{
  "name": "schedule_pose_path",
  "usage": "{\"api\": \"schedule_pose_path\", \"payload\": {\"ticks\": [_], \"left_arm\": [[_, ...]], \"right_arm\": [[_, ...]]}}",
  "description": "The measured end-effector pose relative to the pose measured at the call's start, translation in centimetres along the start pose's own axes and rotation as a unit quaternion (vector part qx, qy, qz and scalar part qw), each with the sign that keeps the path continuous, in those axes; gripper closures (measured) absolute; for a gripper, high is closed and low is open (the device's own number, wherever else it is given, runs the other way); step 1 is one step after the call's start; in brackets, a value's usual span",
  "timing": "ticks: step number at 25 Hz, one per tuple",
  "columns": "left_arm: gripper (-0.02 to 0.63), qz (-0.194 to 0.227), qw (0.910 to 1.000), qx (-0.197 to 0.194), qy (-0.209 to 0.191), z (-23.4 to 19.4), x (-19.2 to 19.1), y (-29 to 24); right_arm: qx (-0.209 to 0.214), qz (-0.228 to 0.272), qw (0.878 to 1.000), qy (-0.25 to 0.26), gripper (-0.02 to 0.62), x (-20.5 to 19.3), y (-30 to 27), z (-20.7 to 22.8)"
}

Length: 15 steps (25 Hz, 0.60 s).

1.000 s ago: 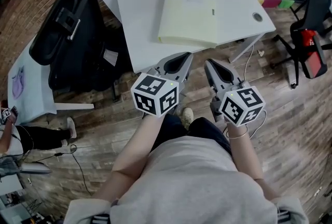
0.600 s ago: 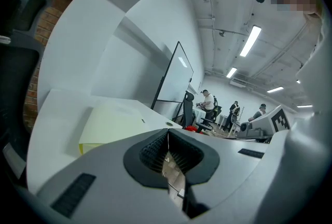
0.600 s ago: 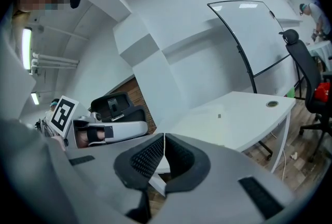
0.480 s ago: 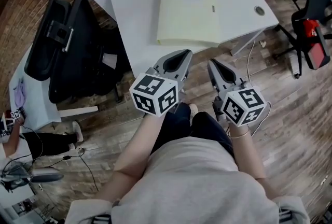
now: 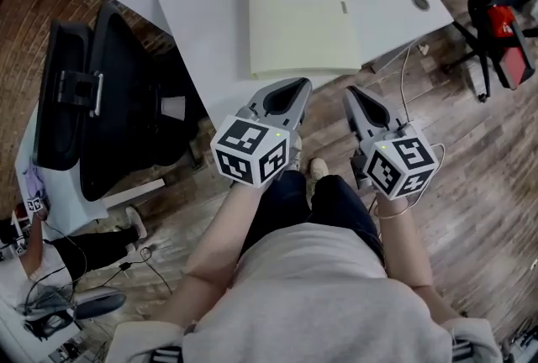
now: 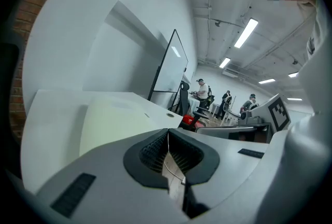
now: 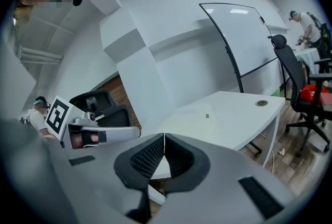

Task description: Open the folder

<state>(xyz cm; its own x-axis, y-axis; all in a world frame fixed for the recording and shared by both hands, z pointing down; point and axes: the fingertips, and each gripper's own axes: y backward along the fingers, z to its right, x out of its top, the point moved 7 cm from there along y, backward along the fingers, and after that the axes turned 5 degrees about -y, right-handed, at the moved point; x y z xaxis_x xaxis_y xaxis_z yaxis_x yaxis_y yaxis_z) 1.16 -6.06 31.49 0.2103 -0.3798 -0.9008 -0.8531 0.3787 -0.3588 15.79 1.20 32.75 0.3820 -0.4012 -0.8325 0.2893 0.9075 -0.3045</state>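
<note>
A pale yellow folder [image 5: 303,21] lies closed and flat on the white table [image 5: 210,8], also visible low and flat in the left gripper view [image 6: 111,119]. My left gripper [image 5: 294,88] hovers just short of the table's near edge, jaws shut with nothing between them. My right gripper [image 5: 351,94] hangs beside it over the floor, also shut and empty. Both tips point toward the folder's near edge without touching it. In the right gripper view the table [image 7: 228,119] lies ahead, with the left gripper [image 7: 98,135] at the left.
A black office chair [image 5: 101,109] stands left of the table. Another black chair with a red item [image 5: 504,25] is at the far right. A round cable grommet [image 5: 420,2] sits in the table's right corner. Wooden floor lies below. People stand in the distance [image 6: 205,94].
Both grippers have moved forward and slightly down toward the table's near edge. The folder now sits closer to the tips. Jaws stayed shut.
</note>
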Motion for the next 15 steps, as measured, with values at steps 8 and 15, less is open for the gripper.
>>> {"api": "schedule_pose_path", "payload": {"ticks": [8, 15], "left_arm": [[0.588, -0.024, 0.9985, -0.013, -0.047, -2.1, -0.2, -1.3], [0.586, -0.047, 0.9942, -0.031, -0.091, -4.5, 0.1, -2.2]], "right_arm": [[-0.035, -0.003, 0.999, -0.012, 0.574, -0.7, -1.6, 1.1], [-0.059, -0.006, 0.998, -0.015, 0.574, -1.0, -2.9, 2.5]]}}
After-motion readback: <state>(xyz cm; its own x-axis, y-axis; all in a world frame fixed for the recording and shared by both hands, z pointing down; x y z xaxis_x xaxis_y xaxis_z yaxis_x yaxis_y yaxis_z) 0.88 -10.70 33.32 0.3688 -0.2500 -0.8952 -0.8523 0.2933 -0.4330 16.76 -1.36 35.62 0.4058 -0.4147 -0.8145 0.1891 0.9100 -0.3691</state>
